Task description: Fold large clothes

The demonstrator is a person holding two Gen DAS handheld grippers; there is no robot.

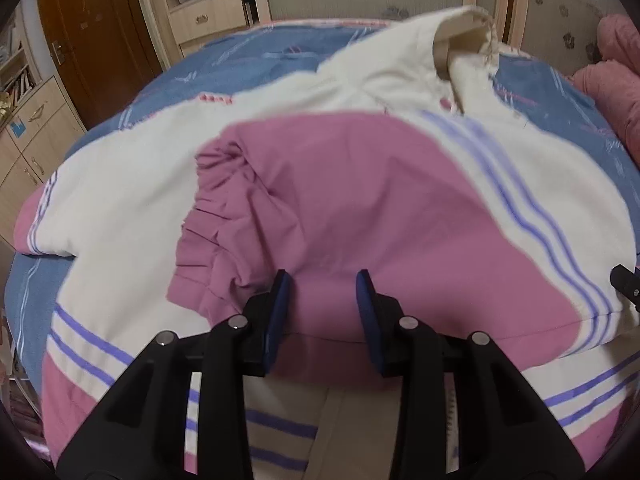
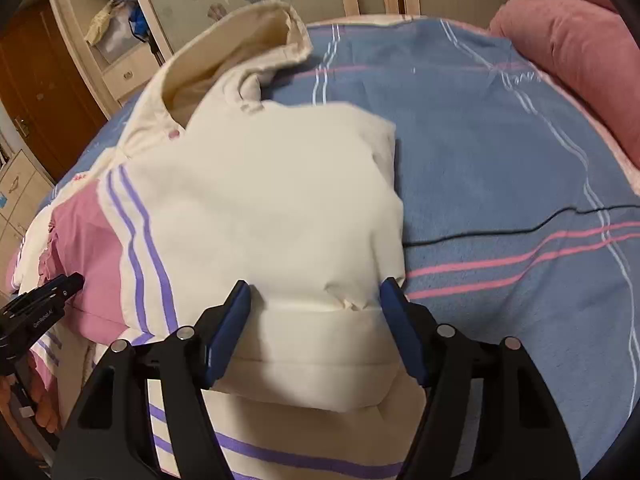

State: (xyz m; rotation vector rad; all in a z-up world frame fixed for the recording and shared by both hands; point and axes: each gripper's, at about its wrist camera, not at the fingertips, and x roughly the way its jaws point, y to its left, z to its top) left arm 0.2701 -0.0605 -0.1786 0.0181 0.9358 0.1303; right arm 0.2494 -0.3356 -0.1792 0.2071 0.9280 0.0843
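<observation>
A large cream jacket (image 1: 132, 184) with pink panels, purple stripes and a hood (image 1: 464, 36) lies on the bed. One pink sleeve (image 1: 360, 208) is folded across its body. My left gripper (image 1: 324, 280) hangs open just above that sleeve, with nothing between its fingers. In the right wrist view the jacket's cream right side (image 2: 272, 208) is folded inward. My right gripper (image 2: 316, 288) is open over its folded edge, fingers on either side of the cloth, not pinching it. The left gripper's tip (image 2: 64, 284) shows at the left there.
The bed has a blue blanket (image 2: 500, 152) with pink and white stripes. A thin black cable (image 2: 520, 226) runs across it on the right. Pink pillows (image 2: 568, 52) lie at the far right. Cream cabinets (image 1: 36, 132) and a brown door (image 1: 96, 32) stand on the left.
</observation>
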